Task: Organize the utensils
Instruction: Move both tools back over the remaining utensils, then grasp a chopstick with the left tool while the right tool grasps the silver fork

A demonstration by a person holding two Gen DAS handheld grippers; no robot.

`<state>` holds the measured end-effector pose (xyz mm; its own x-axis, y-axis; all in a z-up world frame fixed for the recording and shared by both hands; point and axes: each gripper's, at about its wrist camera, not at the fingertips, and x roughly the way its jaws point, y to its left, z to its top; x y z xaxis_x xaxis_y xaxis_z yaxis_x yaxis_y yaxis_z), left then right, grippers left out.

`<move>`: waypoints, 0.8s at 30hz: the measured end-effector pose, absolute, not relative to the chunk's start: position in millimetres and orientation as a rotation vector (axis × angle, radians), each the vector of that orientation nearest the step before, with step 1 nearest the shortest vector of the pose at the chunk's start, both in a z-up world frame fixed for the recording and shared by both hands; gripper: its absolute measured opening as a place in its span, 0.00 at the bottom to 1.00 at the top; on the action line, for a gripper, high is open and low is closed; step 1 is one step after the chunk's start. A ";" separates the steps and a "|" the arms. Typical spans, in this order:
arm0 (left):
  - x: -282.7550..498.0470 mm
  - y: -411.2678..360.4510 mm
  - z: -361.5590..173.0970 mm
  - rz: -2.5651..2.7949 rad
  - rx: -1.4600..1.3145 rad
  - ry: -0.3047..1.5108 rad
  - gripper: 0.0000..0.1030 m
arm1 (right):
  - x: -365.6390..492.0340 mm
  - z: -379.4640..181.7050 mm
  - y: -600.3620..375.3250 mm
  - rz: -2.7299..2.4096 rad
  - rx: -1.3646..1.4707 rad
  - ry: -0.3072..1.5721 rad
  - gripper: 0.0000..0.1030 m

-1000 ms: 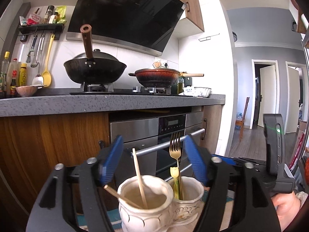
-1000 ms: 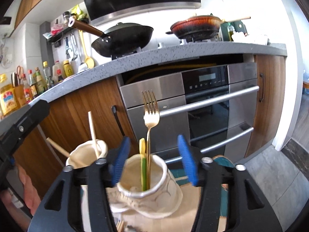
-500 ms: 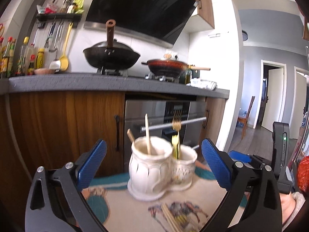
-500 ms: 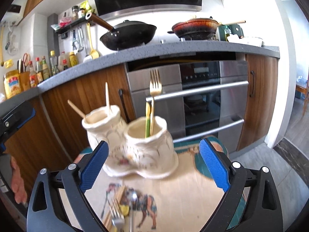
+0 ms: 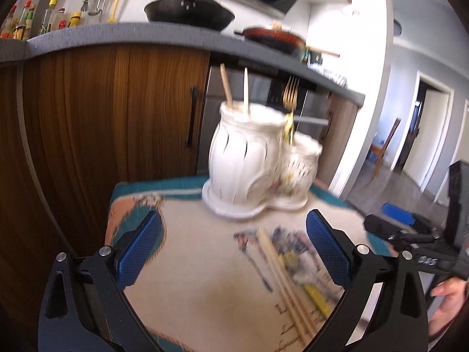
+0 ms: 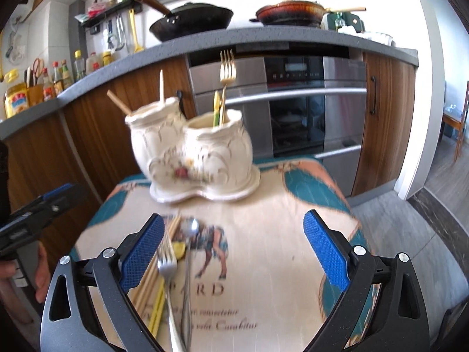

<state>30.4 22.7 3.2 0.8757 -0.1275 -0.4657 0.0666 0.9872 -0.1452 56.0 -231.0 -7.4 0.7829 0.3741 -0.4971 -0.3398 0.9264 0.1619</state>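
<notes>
A white ceramic double-pot utensil holder (image 6: 193,152) stands at the far side of a small table with a printed cloth (image 6: 263,264); it also shows in the left wrist view (image 5: 255,164). One pot holds a gold fork (image 6: 226,73) and a yellow-handled piece, the other two wooden chopsticks (image 6: 160,86). A silver fork (image 6: 167,267), a spoon (image 6: 190,228), chopsticks (image 5: 281,272) and a yellow-handled piece lie loose on the cloth. My left gripper (image 5: 234,249) and right gripper (image 6: 234,249) are open and empty, above the cloth in front of the holder.
Wooden cabinets (image 5: 102,123) and a steel oven (image 6: 307,102) stand right behind the table. The grey counter (image 6: 205,41) above carries two pans and bottles. The table's right edge drops to the tiled floor (image 6: 425,220).
Both grippers have opened wide and drawn back from the holder, which now stands free on the table. The loose utensils on the cloth have come into view.
</notes>
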 end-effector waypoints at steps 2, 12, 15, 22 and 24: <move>30.2 19.8 -4.8 -0.111 -0.119 0.516 0.94 | 53.1 -11.1 -228.7 0.396 0.050 0.565 0.92; 29.4 14.6 -31.5 -0.131 -0.100 0.621 0.94 | 38.3 -31.5 -209.0 0.491 -0.053 0.659 0.86; 31.4 12.1 -34.3 -0.120 -0.082 0.632 0.94 | 36.3 -35.0 -199.6 0.524 -0.088 0.687 0.67; 35.5 13.0 -37.8 -0.144 -0.097 0.654 0.94 | 34.8 -47.3 -181.2 0.613 -0.130 0.792 0.29; 35.1 12.3 -37.5 -0.146 -0.096 0.653 0.94 | 32.9 -48.8 -177.4 0.614 -0.155 0.793 0.21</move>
